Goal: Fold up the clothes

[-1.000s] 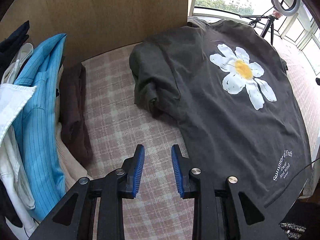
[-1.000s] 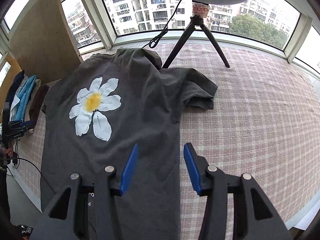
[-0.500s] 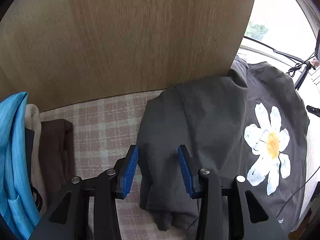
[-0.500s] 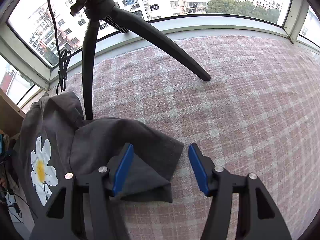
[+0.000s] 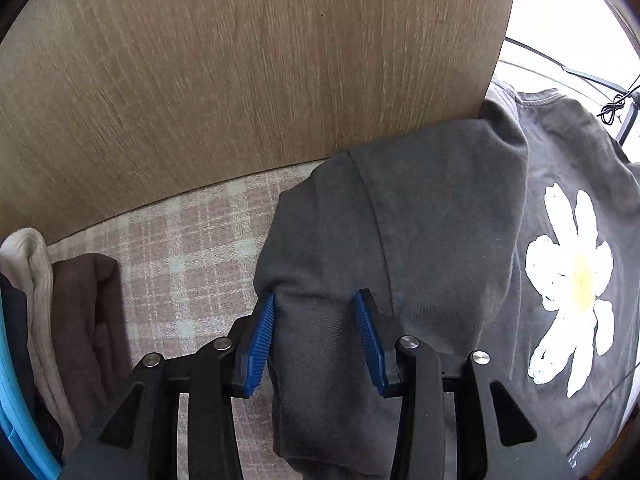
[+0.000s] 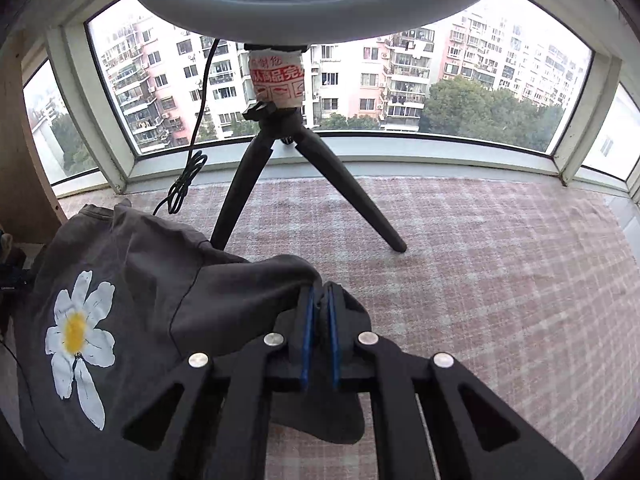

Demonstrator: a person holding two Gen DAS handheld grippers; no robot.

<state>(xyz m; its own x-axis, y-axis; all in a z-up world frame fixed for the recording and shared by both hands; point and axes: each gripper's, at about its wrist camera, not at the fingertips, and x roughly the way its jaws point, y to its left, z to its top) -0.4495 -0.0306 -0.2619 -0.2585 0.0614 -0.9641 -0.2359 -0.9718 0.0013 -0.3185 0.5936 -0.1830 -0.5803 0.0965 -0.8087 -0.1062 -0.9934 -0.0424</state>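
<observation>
While the right gripper (image 6: 319, 300) pinches one sleeve, the other sleeve (image 5: 320, 320) lies lengthwise between the left gripper's (image 5: 316, 312) spread fingers.

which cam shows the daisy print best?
Right wrist view: the whole daisy print sits unobstructed on the grey T-shirt. Left wrist view has it too, but pushed to the frame's edge and stretched by the fisheye.

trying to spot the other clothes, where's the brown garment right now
In the left wrist view, the brown garment lies at far left on the plaid cover, beside a cream garment.
</observation>
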